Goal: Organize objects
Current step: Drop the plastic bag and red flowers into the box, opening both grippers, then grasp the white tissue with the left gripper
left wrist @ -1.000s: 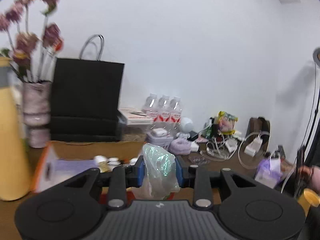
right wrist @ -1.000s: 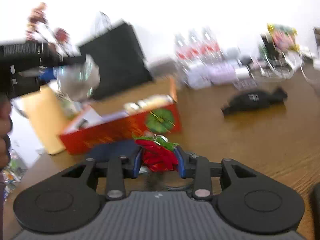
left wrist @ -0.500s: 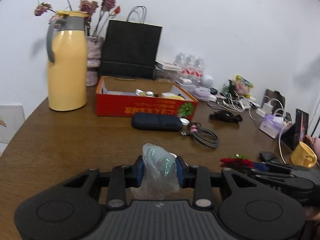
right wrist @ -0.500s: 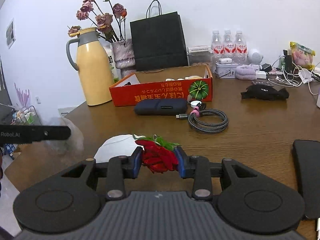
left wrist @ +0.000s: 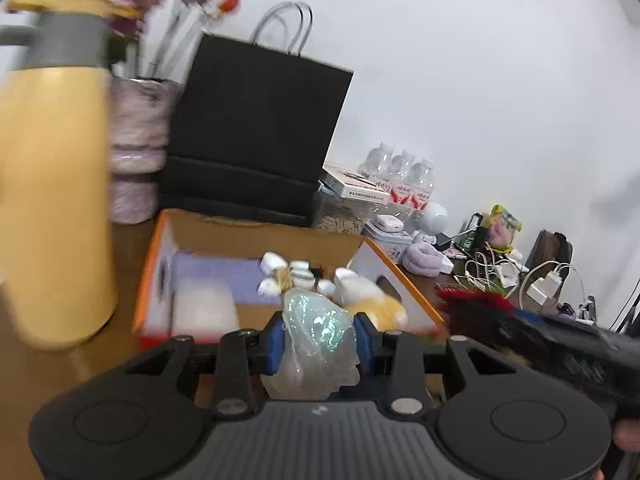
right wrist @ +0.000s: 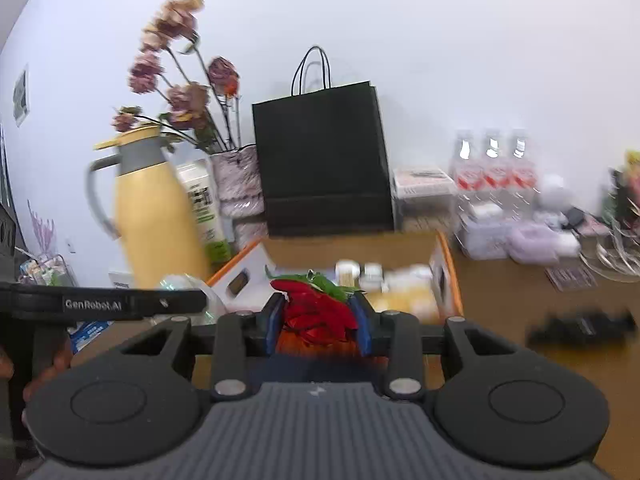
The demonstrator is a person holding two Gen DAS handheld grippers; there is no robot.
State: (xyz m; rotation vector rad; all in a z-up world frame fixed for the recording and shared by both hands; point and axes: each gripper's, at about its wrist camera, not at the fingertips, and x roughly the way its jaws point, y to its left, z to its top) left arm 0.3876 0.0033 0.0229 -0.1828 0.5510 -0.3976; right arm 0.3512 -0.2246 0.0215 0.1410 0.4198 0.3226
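Observation:
My left gripper [left wrist: 319,334] holds a crumpled clear iridescent plastic wrap [left wrist: 316,348] between its blue pads; its jaws are opening slightly and the pads still touch the wrap. It hovers at the near edge of the open orange-red cardboard box [left wrist: 404,280], which holds small white items. My right gripper [right wrist: 318,322] is shut on a red artificial flower with green leaves [right wrist: 312,302], just in front of the same box [right wrist: 446,264]. In the left wrist view the red flower [left wrist: 476,298] shows at the right, level with my left gripper.
A yellow thermos jug [left wrist: 52,200] stands left of the box. Behind it are a vase of dried flowers [left wrist: 136,140] and a black paper bag [left wrist: 256,128]. Water bottles [left wrist: 404,176] and tangled chargers [left wrist: 500,272] crowd the back right. A black pouch [right wrist: 580,326] lies on the wooden table.
Both grippers have swung forward from well back over the table to the box's near edge. Each still holds its object, and the views are blurred by motion.

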